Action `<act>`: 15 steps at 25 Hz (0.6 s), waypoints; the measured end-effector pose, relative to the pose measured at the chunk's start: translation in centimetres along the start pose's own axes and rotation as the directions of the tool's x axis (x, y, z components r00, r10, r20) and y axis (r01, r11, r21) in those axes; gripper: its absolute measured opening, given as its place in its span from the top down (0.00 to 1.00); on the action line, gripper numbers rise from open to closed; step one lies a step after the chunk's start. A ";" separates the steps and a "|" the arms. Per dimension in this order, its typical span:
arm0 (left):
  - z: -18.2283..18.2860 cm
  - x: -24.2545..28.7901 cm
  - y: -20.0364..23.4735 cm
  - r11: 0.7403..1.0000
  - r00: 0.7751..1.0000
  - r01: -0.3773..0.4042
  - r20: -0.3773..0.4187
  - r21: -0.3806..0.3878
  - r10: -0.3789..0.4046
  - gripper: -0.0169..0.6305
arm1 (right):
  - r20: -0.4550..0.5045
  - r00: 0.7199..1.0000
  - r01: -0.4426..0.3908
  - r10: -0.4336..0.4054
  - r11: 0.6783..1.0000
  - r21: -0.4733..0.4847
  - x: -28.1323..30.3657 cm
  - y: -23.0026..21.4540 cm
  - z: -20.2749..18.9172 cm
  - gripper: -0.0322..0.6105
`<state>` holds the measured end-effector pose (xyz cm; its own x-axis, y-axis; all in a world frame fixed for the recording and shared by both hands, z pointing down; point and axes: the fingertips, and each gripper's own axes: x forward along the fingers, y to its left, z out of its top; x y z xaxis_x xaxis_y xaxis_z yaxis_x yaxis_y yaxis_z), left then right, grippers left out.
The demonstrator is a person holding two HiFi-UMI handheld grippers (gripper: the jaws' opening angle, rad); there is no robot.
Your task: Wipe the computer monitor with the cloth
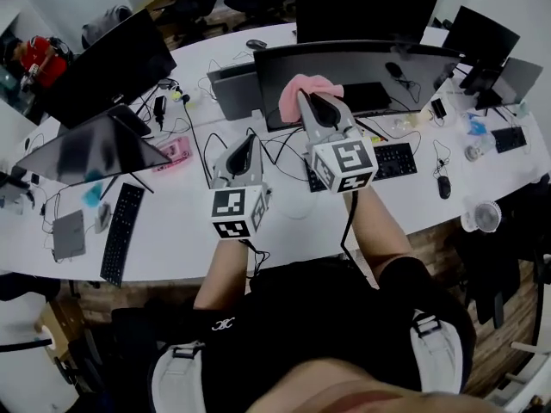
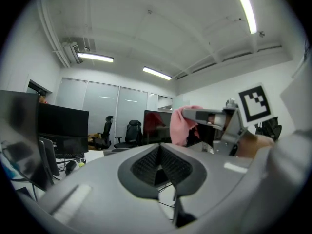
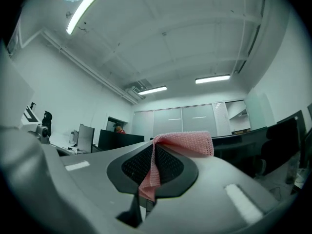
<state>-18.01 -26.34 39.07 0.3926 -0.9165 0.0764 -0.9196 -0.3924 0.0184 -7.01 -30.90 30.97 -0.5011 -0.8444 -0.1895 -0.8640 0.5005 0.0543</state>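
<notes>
A wide dark computer monitor (image 1: 379, 71) stands on the white desk in front of me. My right gripper (image 1: 306, 97) is shut on a pink cloth (image 1: 297, 93), held up against the monitor's left part. In the right gripper view the pink cloth (image 3: 170, 152) is pinched between the jaws and folds over to the right. My left gripper (image 1: 248, 141) hangs lower and to the left, above the desk, shut with nothing in it. The left gripper view shows the closed pads (image 2: 146, 165), the cloth (image 2: 181, 126) and the monitor (image 2: 156, 126) beyond.
Other monitors (image 1: 108, 67) stand at left and behind. A keyboard (image 1: 392, 160) lies under the monitor, another keyboard (image 1: 120, 231) at left. Cables, a mouse (image 1: 443, 186), a small fan (image 1: 482, 216) and a pink item (image 1: 175, 153) lie on the white desk (image 1: 172, 231). Office chairs stand beyond.
</notes>
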 end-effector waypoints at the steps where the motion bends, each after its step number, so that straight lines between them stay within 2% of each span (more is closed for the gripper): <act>1: -0.1 -0.1 0.3 1.000 1.000 -0.015 0.000 -0.001 0.015 0.90 | -0.005 1.000 -0.017 0.017 1.000 -0.008 1.3 0.0 0.1 0.94; 8: -0.4 -1.3 3.1 0.994 0.994 -0.110 -0.003 -0.016 0.110 0.90 | -0.048 0.996 -0.080 0.079 0.997 -0.021 8.1 0.3 0.8 0.94; 15: -1.7 -2.1 5.0 0.984 0.985 -0.171 -0.024 -0.055 0.170 0.90 | -0.109 0.992 -0.070 0.068 0.997 -0.014 11.4 0.0 0.1 0.94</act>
<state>-23.49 -26.28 40.66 0.2302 -0.9678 0.1022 -0.9725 -0.2250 0.0596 -12.73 -40.49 28.75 -0.5613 -0.8240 -0.0773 -0.8273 0.5559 0.0809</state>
